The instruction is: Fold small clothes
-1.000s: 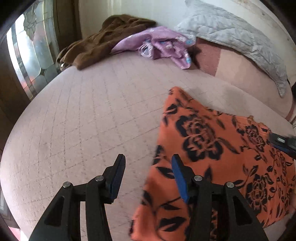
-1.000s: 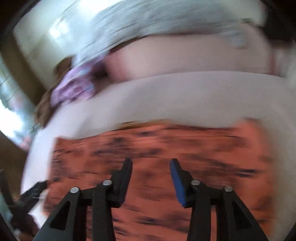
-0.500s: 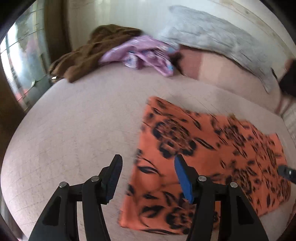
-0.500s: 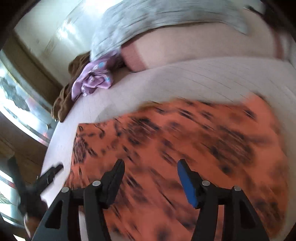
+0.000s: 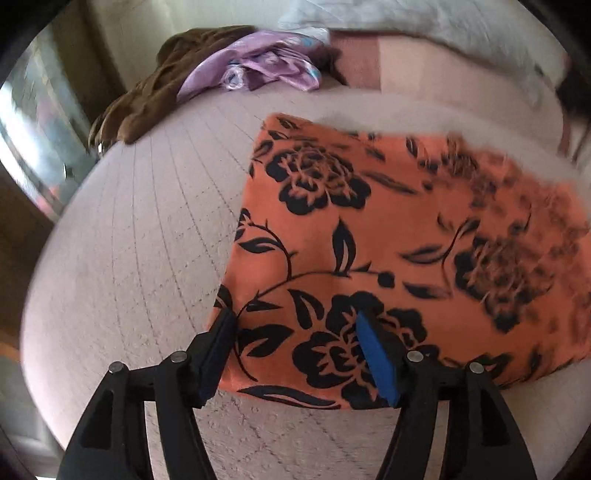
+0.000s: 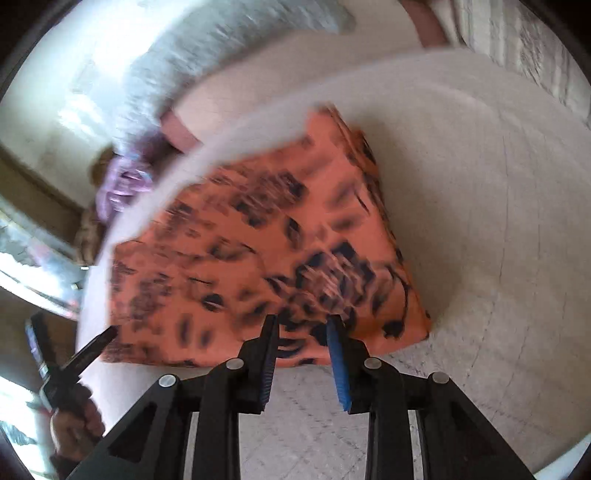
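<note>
An orange cloth with a black flower print (image 5: 388,236) lies flat on the pale quilted bed (image 5: 140,258). My left gripper (image 5: 295,332) is open and empty, its fingers hovering over the cloth's near left corner. In the right wrist view the same cloth (image 6: 266,236) is blurred. My right gripper (image 6: 302,325) is open and empty over the cloth's near edge. The left gripper also shows in the right wrist view (image 6: 74,358), at the cloth's left corner, held by a hand.
A brown garment (image 5: 155,92) and a purple garment (image 5: 266,70) are heaped at the far left of the bed. A grey quilted pillow (image 5: 443,26) lies along the back. A glass window (image 5: 33,136) stands on the left.
Both grippers have pulled back toward the cloth's near edge. The left has shifted right over the near left corner. The right's jaws are narrower than half a second ago.
</note>
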